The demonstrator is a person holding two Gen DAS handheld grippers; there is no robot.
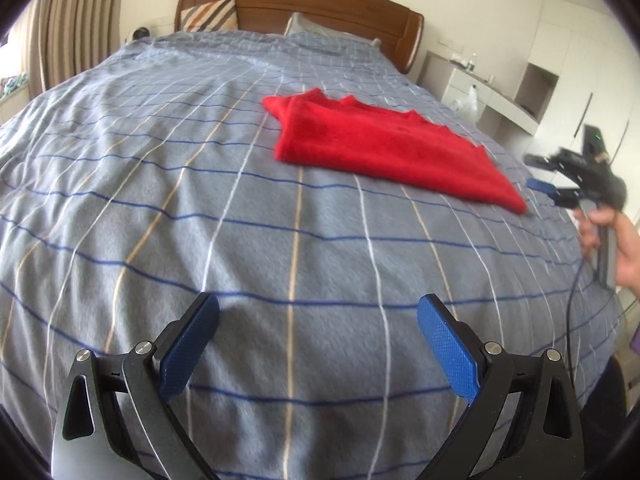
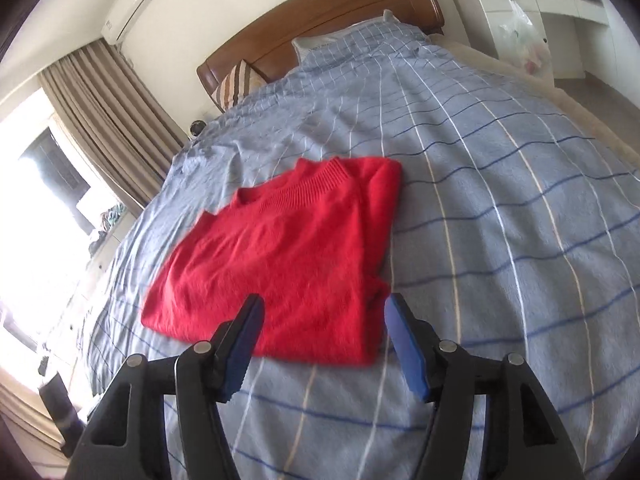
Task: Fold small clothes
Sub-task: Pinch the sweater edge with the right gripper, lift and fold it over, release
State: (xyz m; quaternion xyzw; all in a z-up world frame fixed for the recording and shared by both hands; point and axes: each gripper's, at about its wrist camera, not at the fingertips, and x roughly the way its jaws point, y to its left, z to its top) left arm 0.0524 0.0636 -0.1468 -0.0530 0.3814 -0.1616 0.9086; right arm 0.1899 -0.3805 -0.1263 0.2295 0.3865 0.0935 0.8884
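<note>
The bed fills nearly all I see, its grey-blue checked cover spread flat from the wooden headboard down to my grippers. Nothing here works as a container except a white plastic bag hanging at the white cabinets on the far right; I can't tell what it holds. A striped pillow leans on the headboard, and curtains hang along the window side.

There is wide open cover to the left of the garment and in front of my left gripper; the bed's right edge falls away near the cabinets.

The red sweater lies folded into a flat rectangle on the cover, collar toward the headboard, toward the right half of the bed as the left wrist view shows it.

My right gripper hovers at the sweater's near edge, jaws parted, nothing pinched between the blue pads; the sweater's near corner shows in the gap beyond them. From the left wrist view that gripper sits just off the sweater's right corner, a hand on its handle.

My left gripper is spread wide and empty over bare cover, well apart from the sweater.
</note>
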